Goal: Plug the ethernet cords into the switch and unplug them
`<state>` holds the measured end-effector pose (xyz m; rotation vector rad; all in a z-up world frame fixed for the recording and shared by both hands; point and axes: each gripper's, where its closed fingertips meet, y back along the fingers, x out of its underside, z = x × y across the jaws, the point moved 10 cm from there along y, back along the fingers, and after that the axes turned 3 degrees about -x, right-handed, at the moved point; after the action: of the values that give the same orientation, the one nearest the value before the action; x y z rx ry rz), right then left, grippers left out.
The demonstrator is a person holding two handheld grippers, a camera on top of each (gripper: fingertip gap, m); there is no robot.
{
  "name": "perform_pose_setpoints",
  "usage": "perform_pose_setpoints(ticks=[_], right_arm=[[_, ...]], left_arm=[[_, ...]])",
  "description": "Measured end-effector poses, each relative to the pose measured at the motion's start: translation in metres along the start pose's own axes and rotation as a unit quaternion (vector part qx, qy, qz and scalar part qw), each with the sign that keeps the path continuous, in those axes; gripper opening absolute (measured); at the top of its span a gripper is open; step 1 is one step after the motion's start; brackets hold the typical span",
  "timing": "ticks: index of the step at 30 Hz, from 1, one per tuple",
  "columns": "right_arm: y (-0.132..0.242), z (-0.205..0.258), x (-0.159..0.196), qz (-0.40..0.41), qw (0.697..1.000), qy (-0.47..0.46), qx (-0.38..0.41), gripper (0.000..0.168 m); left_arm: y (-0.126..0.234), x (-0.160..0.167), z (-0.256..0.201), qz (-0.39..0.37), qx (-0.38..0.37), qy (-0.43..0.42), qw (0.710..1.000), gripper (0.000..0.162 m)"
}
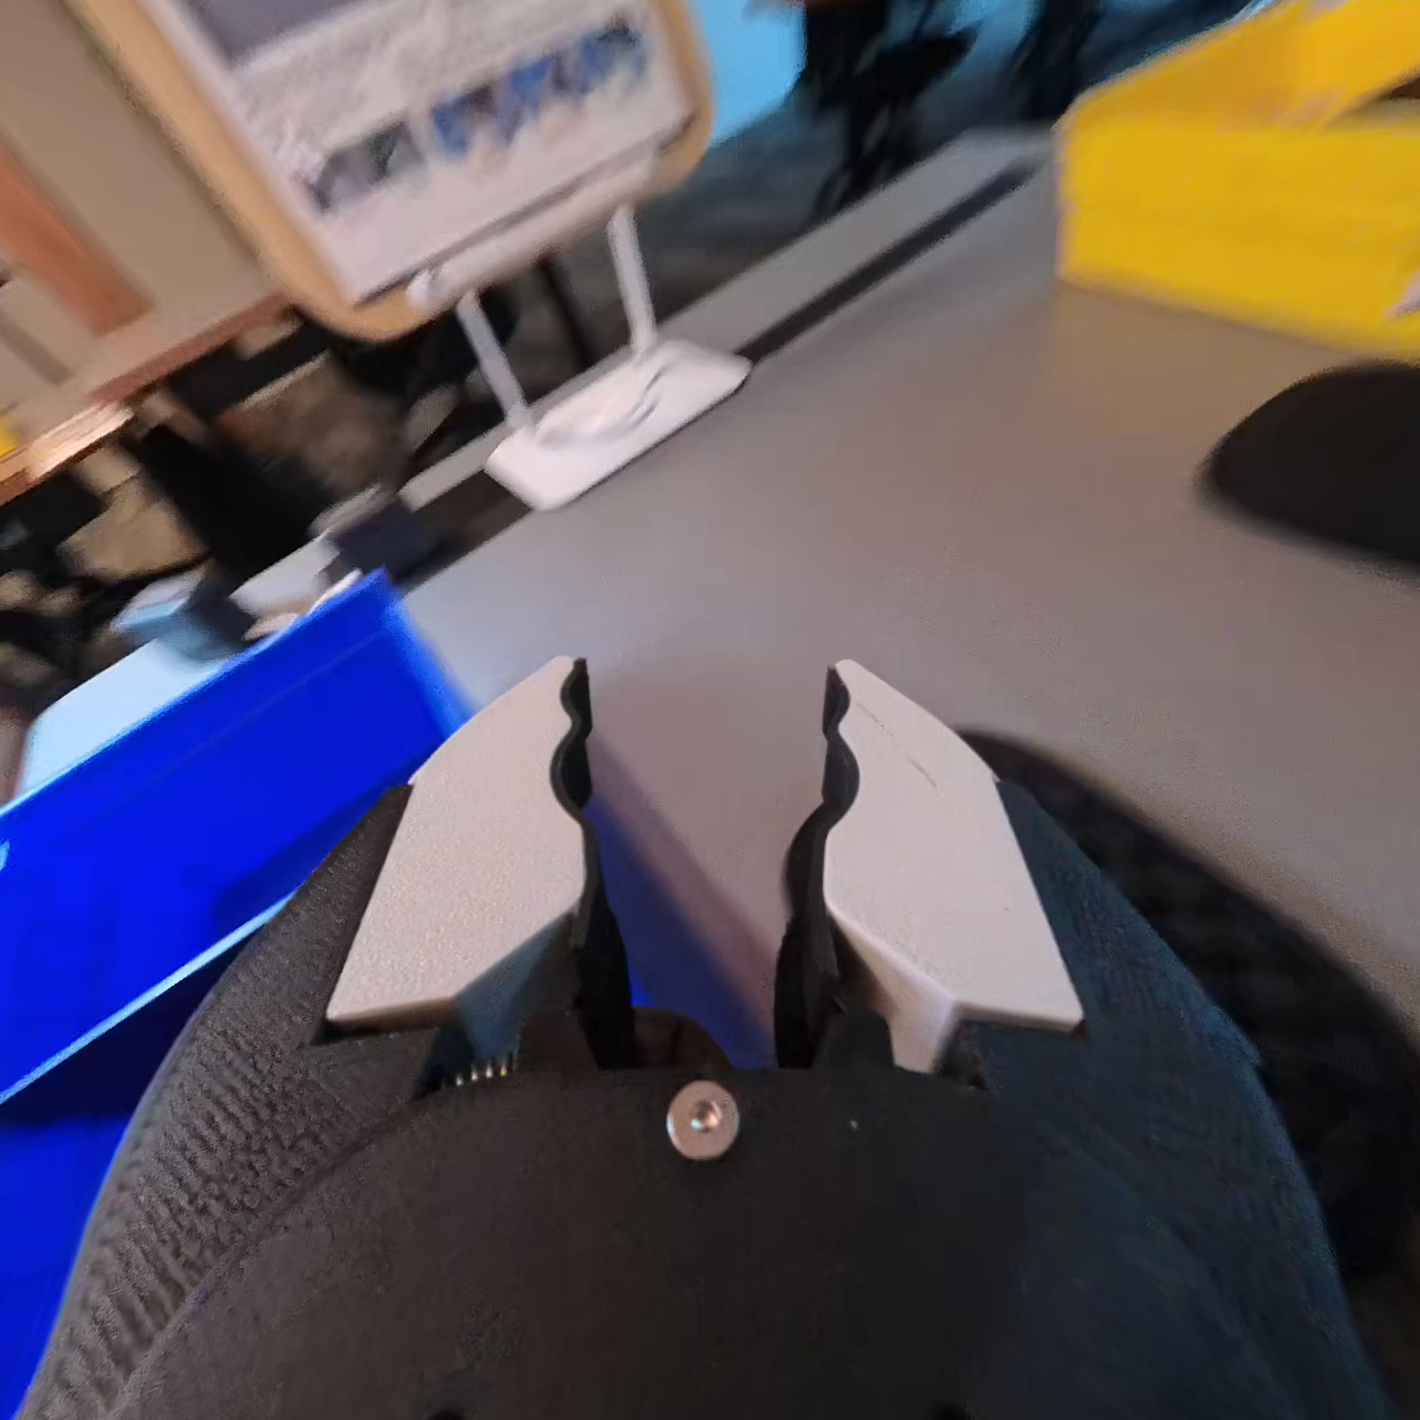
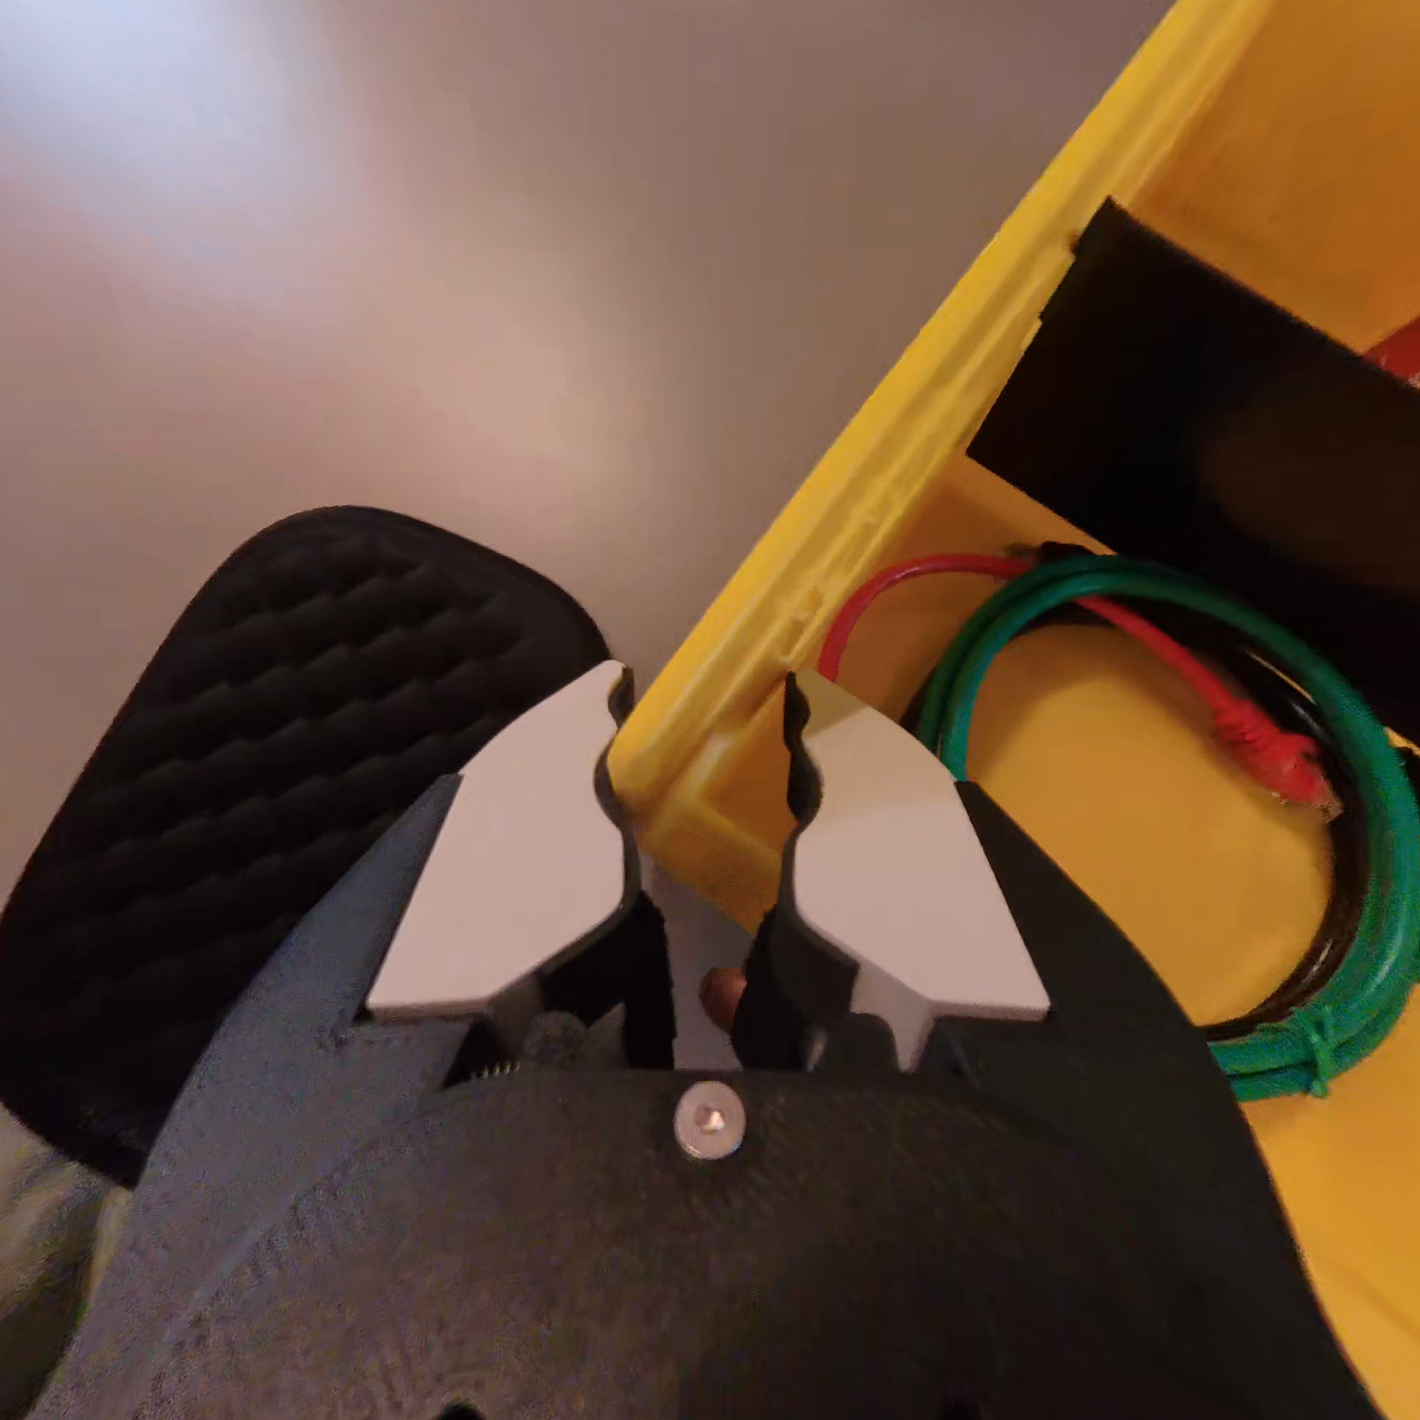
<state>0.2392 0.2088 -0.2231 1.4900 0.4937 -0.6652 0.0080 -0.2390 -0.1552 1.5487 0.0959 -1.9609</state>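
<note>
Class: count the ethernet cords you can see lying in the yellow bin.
3, all in the yellow bin: a coiled green cord; a red cord crossing the coil, its plug inside the loop; a black cord coiled just inside the green. More may be hidden.

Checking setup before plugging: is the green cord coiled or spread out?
Coiled: the green cord lies looped inside the yellow bin, bundled with a tie.

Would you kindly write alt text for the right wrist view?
The open right gripper hovers at the corner of a yellow bin, empty. Inside the bin lie a coiled green cord, a red cord and a black box. A black padded case lies on the grey table beside it.
</note>
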Motion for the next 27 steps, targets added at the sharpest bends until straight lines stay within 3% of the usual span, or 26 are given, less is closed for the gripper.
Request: perform_pose_setpoints(ticks=[4, 7, 16, 27], right_arm=[[-0.011, -0.006, -0.01, -0.002, 0.999, 0.021, 0.028, 0.036], [-0.021, -0.011, -0.02, -0.009, 0.999, 0.02, 0.033, 0.035], [-0.057, 0.01, -0.059, 0.0, 0.999, 0.046, 0.028, 0.037], [-0.098, 0.094, -0.103, 0.015, 0.992, 0.125, -0.028, 0.038]], left_arm=[[0.0, 0.038, 0.017, 0.112, -0.045, -0.003, 0.993, 0.054], [-0.01, 0.047, 0.024, 0.081, -0.077, 0.028, 0.993, 0.041], [-0.045, 0.042, 0.027, 0.034, -0.118, 0.117, 0.986, 0.036], [-0.064, 0.042, 0.034, -0.001, -0.115, 0.18, 0.977, 0.038]])
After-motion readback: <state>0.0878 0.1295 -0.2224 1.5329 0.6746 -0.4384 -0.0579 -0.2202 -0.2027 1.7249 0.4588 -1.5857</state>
